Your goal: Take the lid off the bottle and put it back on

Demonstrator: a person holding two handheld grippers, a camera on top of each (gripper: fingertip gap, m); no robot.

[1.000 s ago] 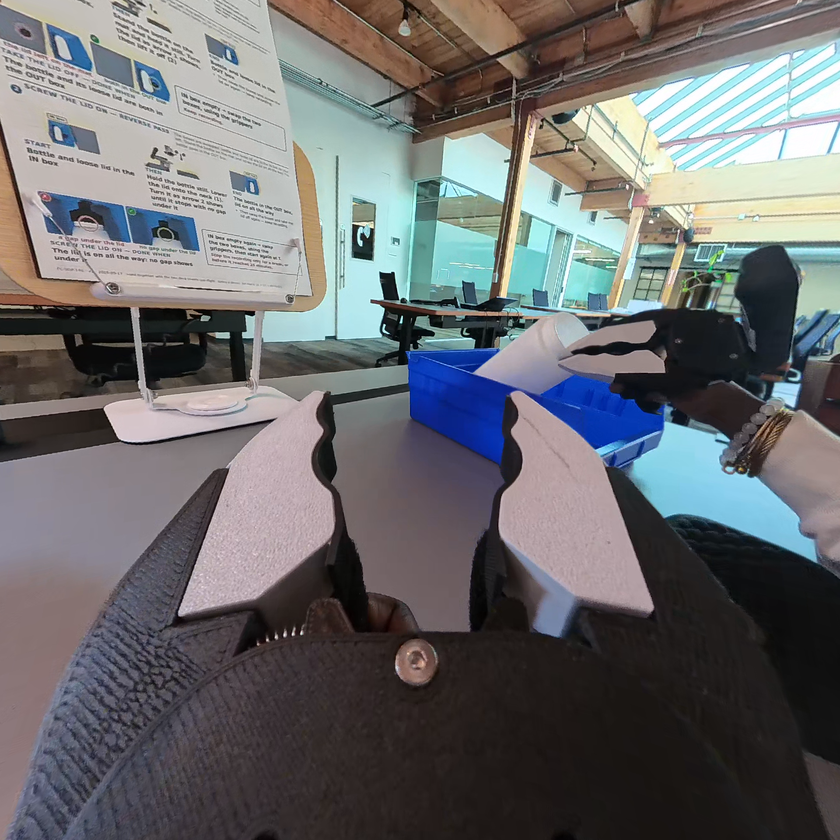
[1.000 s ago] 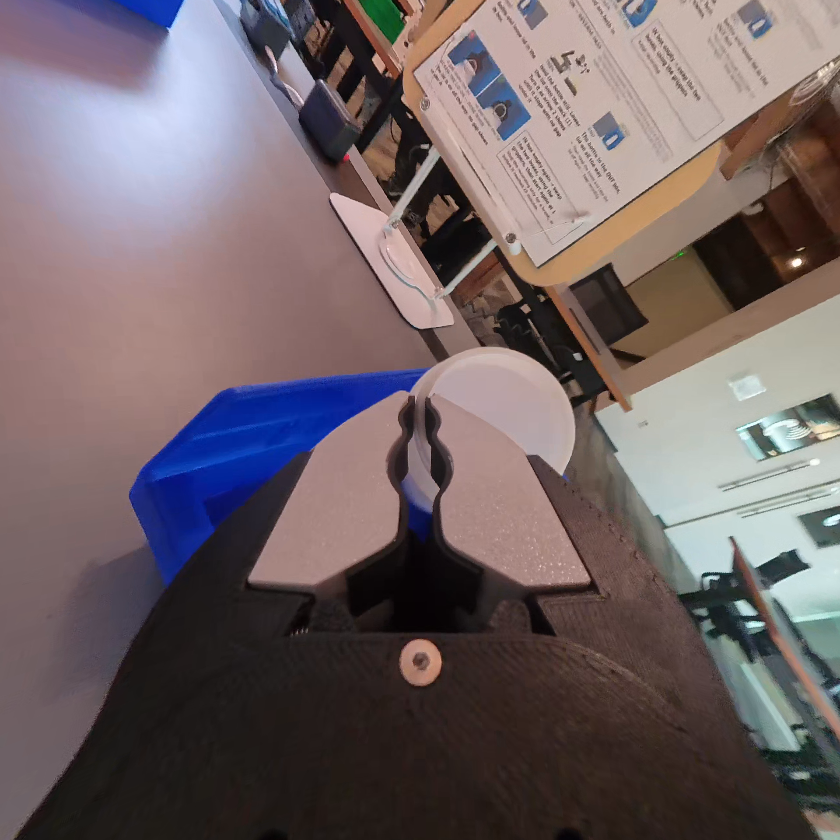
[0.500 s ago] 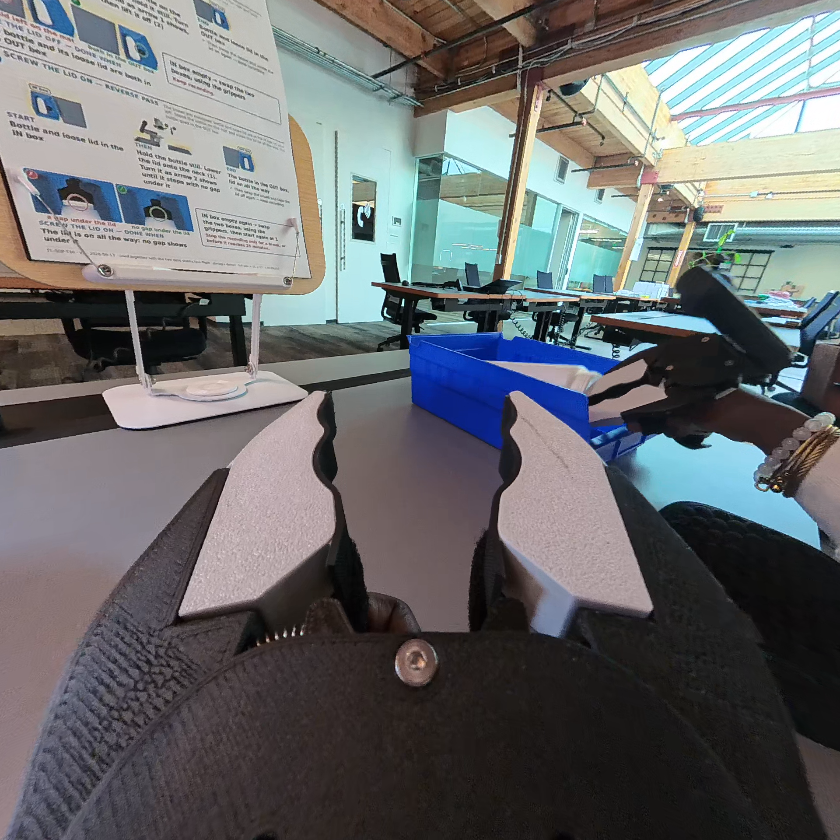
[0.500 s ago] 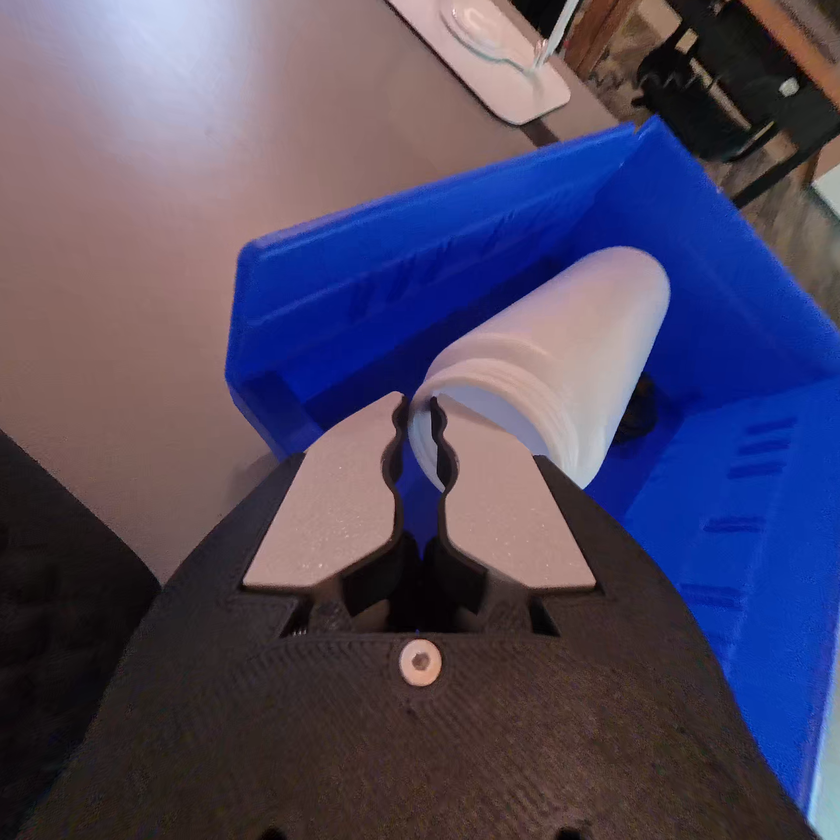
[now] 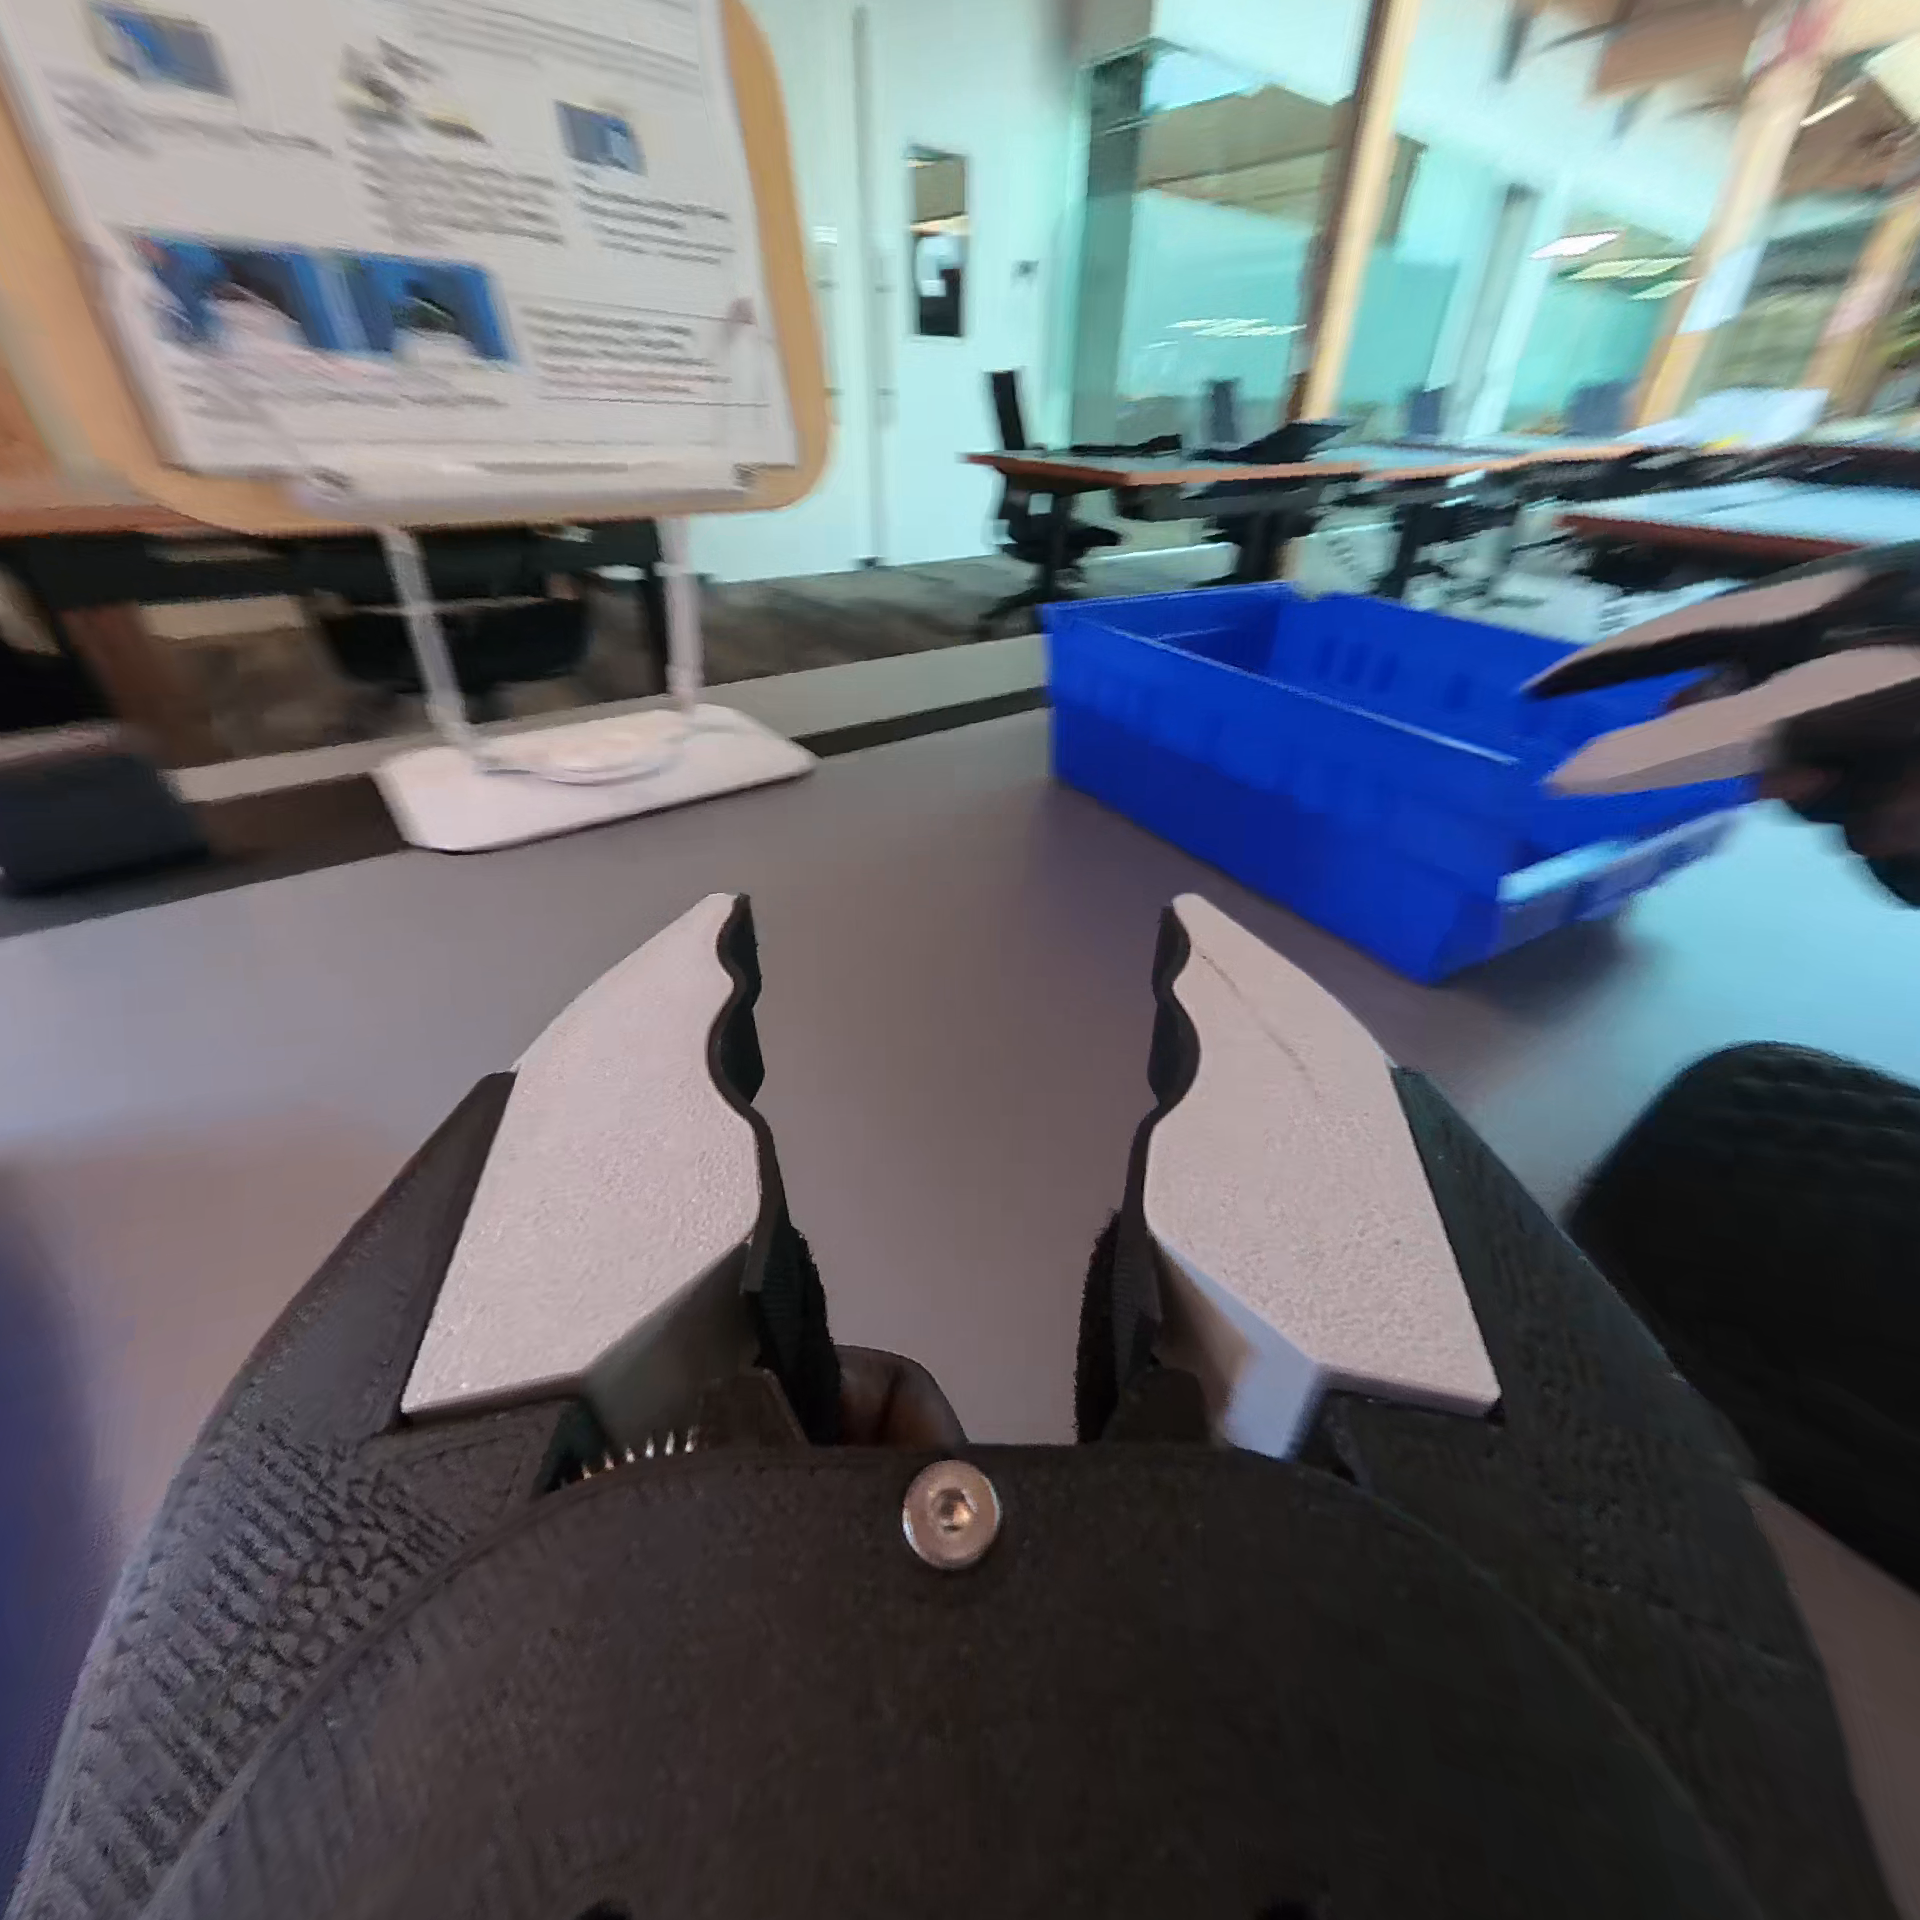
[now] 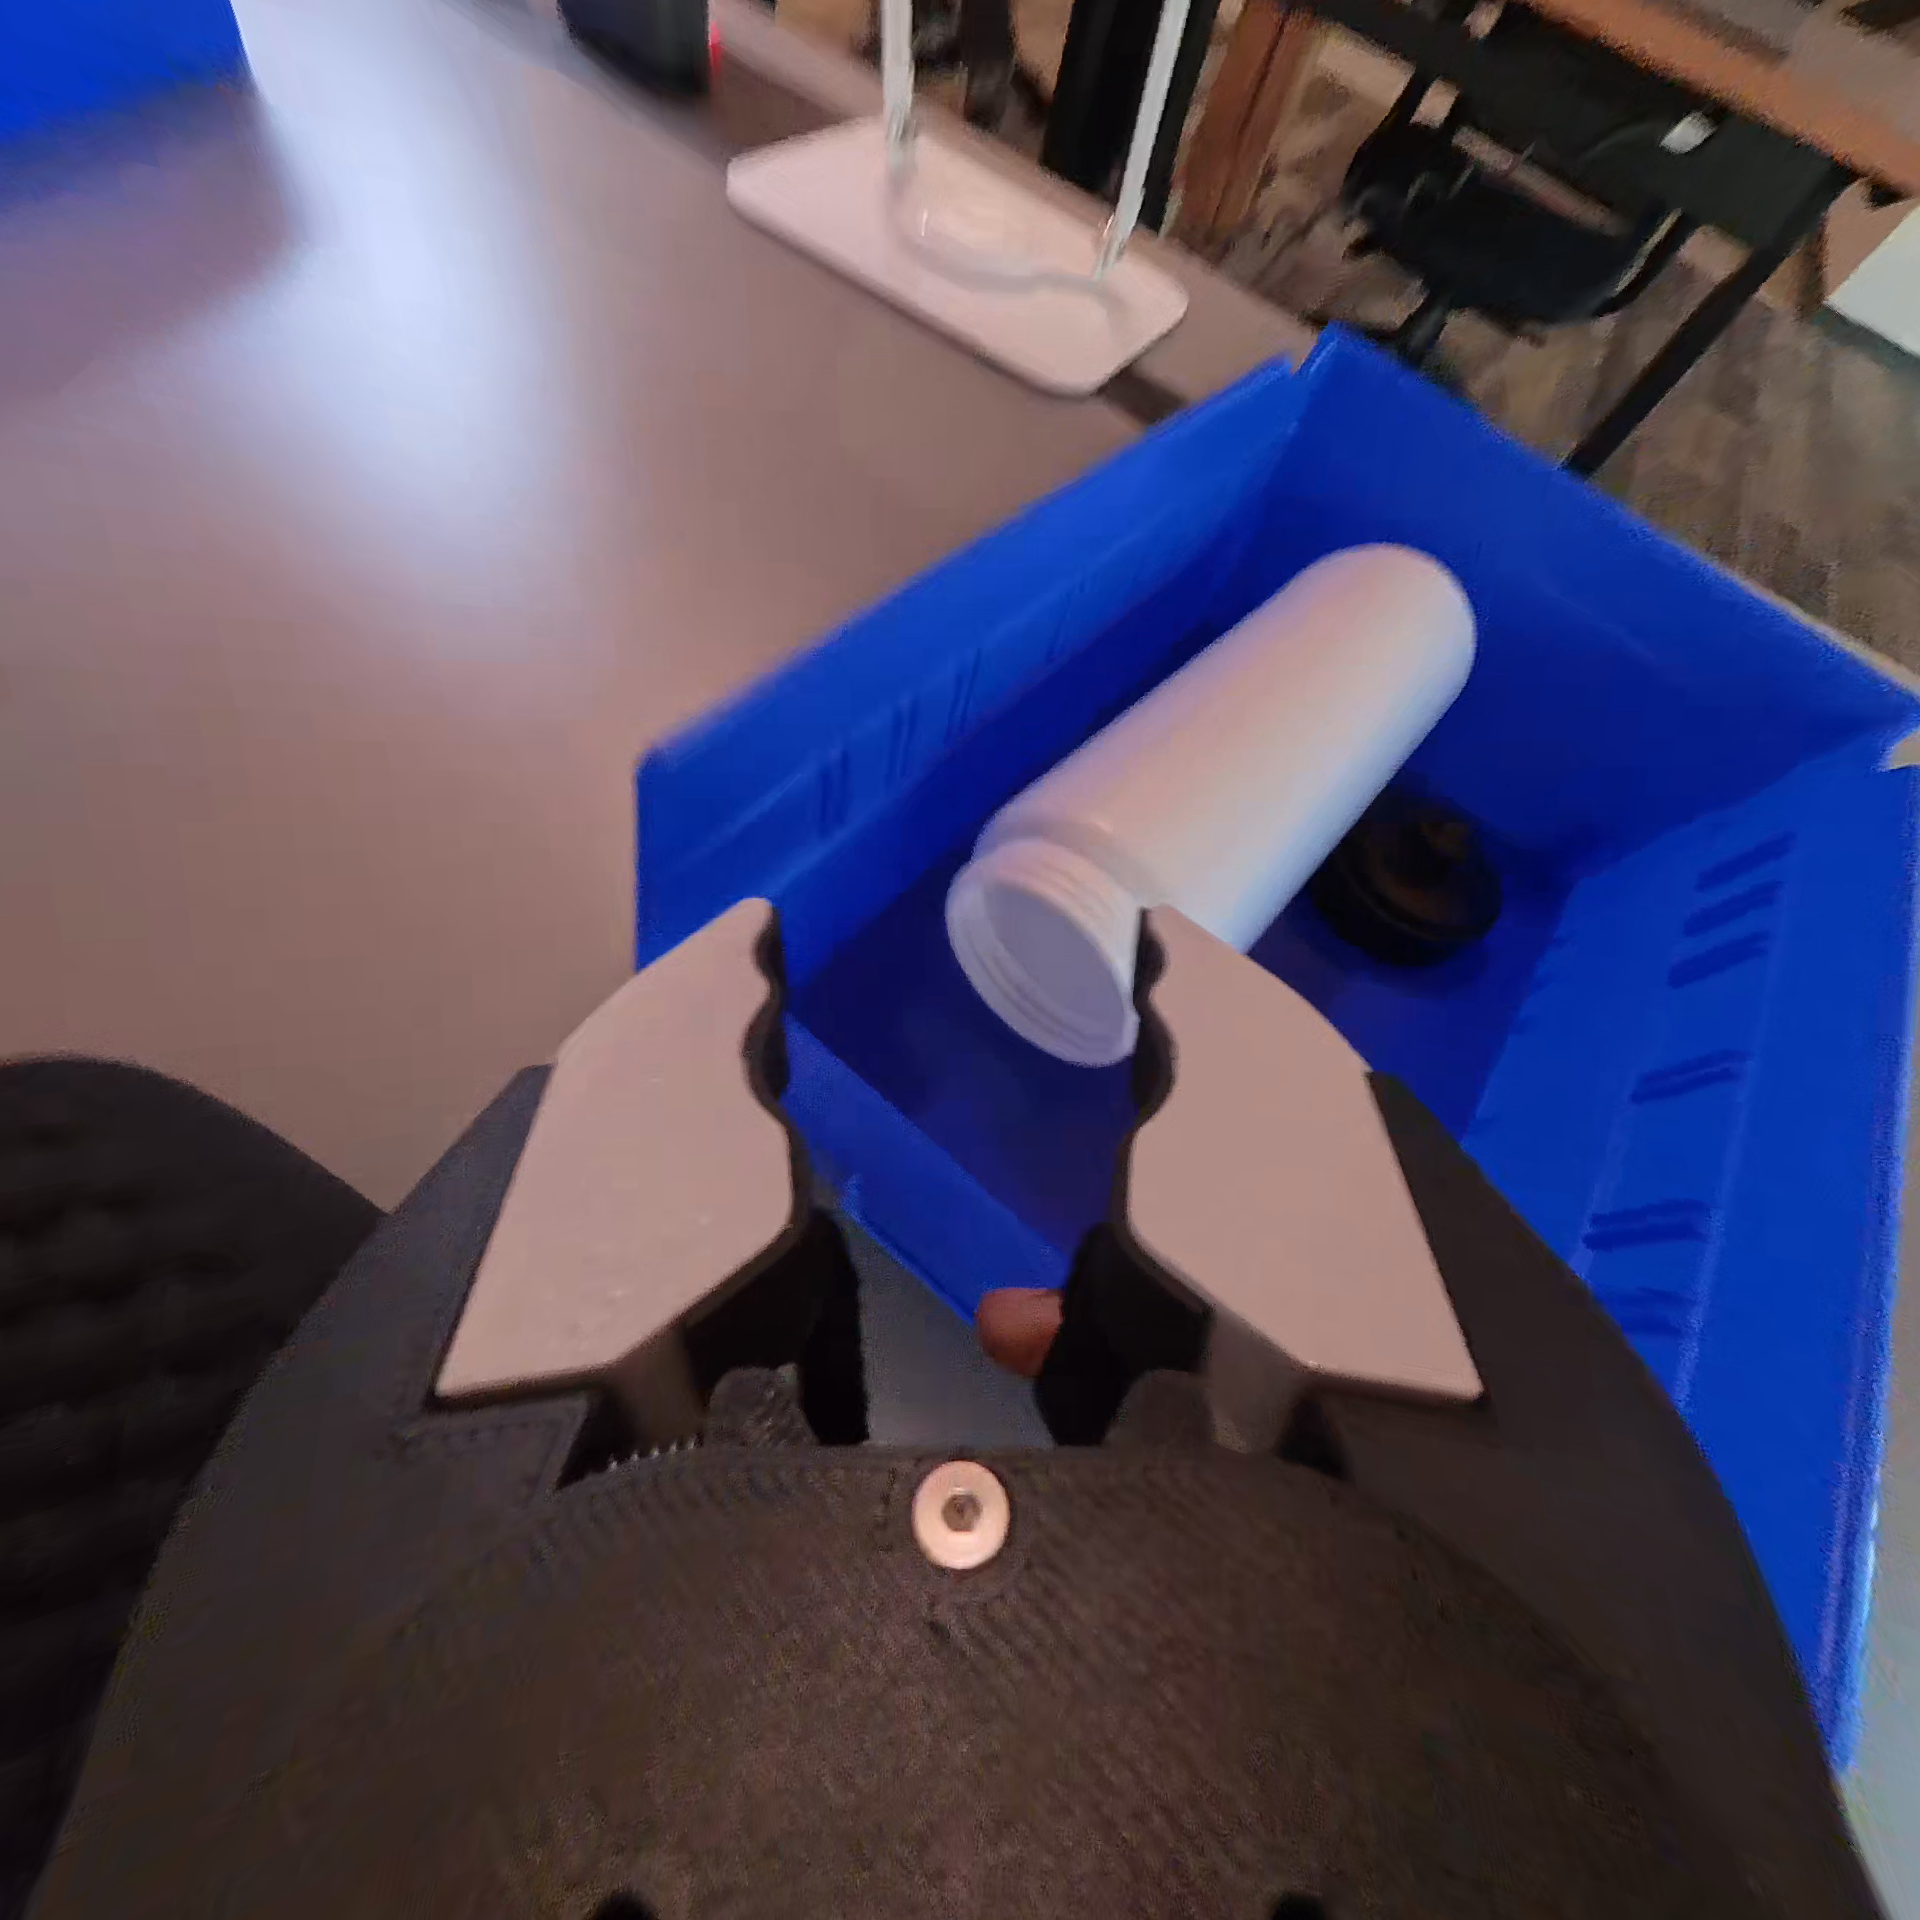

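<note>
A white bottle (image 6: 1226,790) with no lid lies on its side in a blue bin (image 6: 935,707), its threaded open neck pointing at my right gripper (image 6: 956,935). A black lid (image 6: 1408,888) lies in the bin beside the bottle. My right gripper is open at the bin's near end; its right fingertip (image 6: 1164,935) is next to the neck and the left one is well apart from it. My left gripper (image 5: 956,914) is open and empty above the grey table (image 5: 935,852), left of the bin (image 5: 1299,769). The right gripper (image 5: 1662,717) shows there, jaws apart.
A white stand base (image 5: 592,774) carries a board with a printed sheet (image 5: 416,239) at the table's far edge; the base also shows in the right wrist view (image 6: 956,249). A second blue bin (image 6: 104,73) sits far left. A black textured object (image 6: 125,1247) lies near me. Measured from the fingertips, the black lid (image 6: 1408,888) is 15 cm or so from the right gripper and 40 cm from the left.
My right gripper, shut on the bottle's neck rim, lowered the bottle into the bin, then opened and let it go. The bottle now lies in the bin. My left gripper stayed open.
</note>
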